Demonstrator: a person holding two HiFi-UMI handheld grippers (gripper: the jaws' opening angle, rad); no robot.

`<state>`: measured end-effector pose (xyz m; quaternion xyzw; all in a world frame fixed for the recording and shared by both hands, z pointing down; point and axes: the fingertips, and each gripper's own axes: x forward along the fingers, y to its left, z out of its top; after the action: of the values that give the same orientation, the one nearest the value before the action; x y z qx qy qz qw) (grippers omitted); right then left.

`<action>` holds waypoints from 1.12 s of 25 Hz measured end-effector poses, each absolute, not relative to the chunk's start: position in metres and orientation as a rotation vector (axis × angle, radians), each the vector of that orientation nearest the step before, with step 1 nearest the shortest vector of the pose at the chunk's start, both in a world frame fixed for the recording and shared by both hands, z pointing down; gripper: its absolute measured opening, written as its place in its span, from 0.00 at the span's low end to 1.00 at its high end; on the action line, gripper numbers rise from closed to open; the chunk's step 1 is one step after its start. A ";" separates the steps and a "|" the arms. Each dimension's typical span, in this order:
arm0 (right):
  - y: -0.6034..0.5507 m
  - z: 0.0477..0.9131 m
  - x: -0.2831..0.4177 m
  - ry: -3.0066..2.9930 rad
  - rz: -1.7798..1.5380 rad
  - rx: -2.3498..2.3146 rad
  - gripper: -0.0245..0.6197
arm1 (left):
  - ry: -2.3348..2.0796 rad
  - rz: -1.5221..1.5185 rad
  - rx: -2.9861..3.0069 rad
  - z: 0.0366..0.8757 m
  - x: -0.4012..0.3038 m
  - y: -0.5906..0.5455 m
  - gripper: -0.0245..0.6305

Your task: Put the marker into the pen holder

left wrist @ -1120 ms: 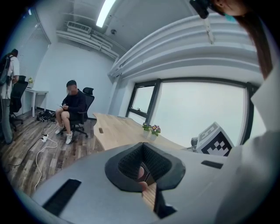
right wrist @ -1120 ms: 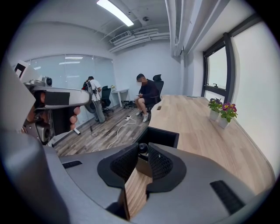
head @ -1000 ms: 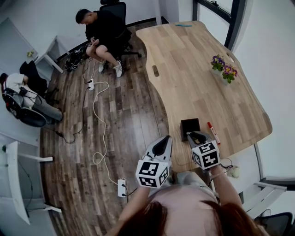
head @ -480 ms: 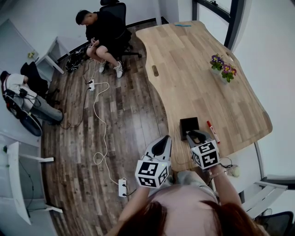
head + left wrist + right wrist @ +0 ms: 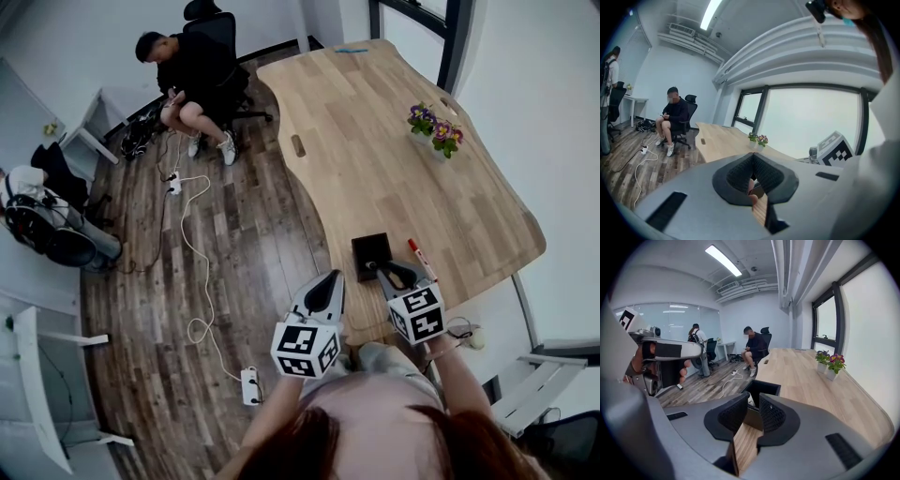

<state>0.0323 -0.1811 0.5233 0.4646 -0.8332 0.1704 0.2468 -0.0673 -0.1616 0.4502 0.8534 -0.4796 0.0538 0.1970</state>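
A black square pen holder (image 5: 372, 253) stands near the table's front edge. The red and white marker (image 5: 420, 260) lies flat on the wood just to its right. My right gripper (image 5: 389, 272) hovers over the table edge right in front of the holder and between it and the marker, with its jaws a little apart and empty. In the right gripper view the holder (image 5: 761, 389) shows just beyond the right gripper (image 5: 753, 405). My left gripper (image 5: 333, 278) hangs off the table over the floor, left of the holder. The left gripper (image 5: 753, 161) has its pads together, holding nothing.
A light wooden table (image 5: 394, 159) with a curved edge carries a pot of purple flowers (image 5: 431, 129) at the far right. A person sits on a chair (image 5: 187, 75) beyond the table. Cables and a power strip (image 5: 249, 384) lie on the wooden floor at left.
The head view has swung slightly, so the table and holder sit a little further left. Both grippers keep about the same places by the table edge.
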 end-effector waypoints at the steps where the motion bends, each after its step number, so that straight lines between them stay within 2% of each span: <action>1: -0.180 0.522 0.035 -2.270 0.463 1.278 0.14 | -1.339 0.152 2.394 0.450 -0.066 -0.162 0.04; 28: -0.172 0.539 0.126 -2.143 0.492 1.397 0.09 | -1.276 0.143 2.440 0.442 -0.013 -0.176 0.04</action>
<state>0.1264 -0.1716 0.5390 0.5172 -0.7931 0.1823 0.2650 -0.0130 -0.1762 0.4425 0.8686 -0.4544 0.0510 0.1910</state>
